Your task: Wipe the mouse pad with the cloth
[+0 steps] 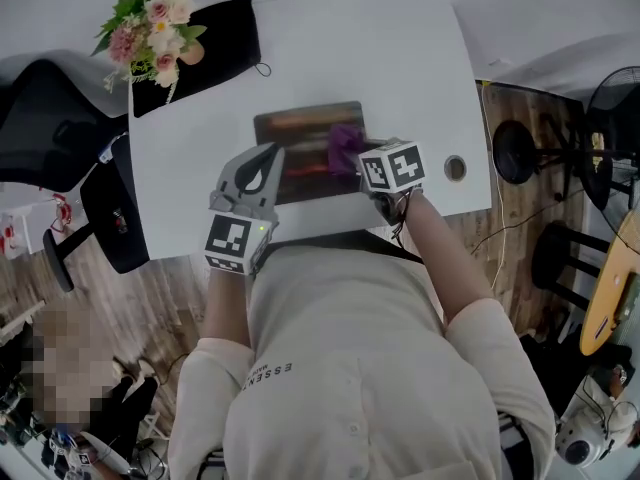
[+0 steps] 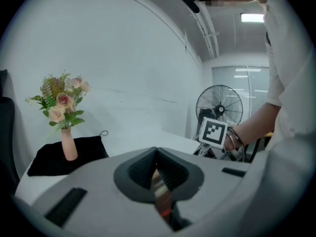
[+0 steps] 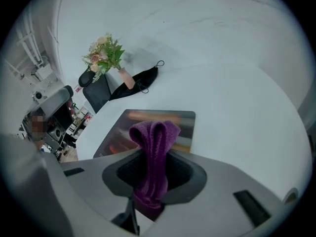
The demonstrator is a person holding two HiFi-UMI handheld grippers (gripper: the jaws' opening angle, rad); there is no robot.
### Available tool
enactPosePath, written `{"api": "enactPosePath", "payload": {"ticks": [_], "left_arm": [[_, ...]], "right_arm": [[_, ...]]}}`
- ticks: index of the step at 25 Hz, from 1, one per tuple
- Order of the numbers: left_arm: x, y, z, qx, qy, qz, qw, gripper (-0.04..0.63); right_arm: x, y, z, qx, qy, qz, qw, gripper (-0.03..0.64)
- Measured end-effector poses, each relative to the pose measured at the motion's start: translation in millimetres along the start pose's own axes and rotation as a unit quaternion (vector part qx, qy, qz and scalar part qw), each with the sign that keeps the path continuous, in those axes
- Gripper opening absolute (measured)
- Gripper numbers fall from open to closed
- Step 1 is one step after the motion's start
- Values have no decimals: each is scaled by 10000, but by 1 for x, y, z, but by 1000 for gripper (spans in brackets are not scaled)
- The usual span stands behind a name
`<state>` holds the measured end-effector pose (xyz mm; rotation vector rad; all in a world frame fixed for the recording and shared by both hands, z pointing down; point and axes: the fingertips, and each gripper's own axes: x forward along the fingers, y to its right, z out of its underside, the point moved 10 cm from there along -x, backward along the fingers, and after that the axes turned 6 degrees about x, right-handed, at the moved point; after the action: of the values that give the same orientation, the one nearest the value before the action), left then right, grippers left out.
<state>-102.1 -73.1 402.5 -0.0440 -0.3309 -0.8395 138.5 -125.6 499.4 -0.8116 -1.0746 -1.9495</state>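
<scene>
The mouse pad point(image 1: 300, 128) is a dark rectangle with streaks of colour, lying near the front of the white table point(image 1: 400, 68). My right gripper point(image 1: 372, 165) is shut on a purple cloth point(image 1: 345, 146), which hangs folded over the pad's right part. In the right gripper view the cloth point(image 3: 153, 137) bulges out between the jaws of the right gripper point(image 3: 150, 169), above the pad point(image 3: 116, 139). My left gripper point(image 1: 263, 160) is shut, its tip at the pad's left edge. In its own view the left gripper point(image 2: 158, 174) shows only a sliver of the pad's colours through the slit.
A vase of flowers point(image 1: 150, 23) stands on a black cloth point(image 1: 215, 43) at the table's far left corner. A cable hole point(image 1: 455, 168) is near the right front corner. An office chair point(image 1: 60, 118) stands left and a fan point(image 1: 615, 98) right of the table.
</scene>
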Motion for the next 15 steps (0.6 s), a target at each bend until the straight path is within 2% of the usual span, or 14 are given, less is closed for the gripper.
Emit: {"api": "enactPosePath", "payload": {"ticks": [8, 15], "left_arm": [[15, 8, -7, 178, -30, 178, 9997, 0], [11, 15, -7, 315, -51, 224, 9992, 0]], "right_arm": [[-25, 41, 5, 191, -94, 278, 9994, 104], [-41, 52, 11, 387, -51, 552, 9977, 103]]}}
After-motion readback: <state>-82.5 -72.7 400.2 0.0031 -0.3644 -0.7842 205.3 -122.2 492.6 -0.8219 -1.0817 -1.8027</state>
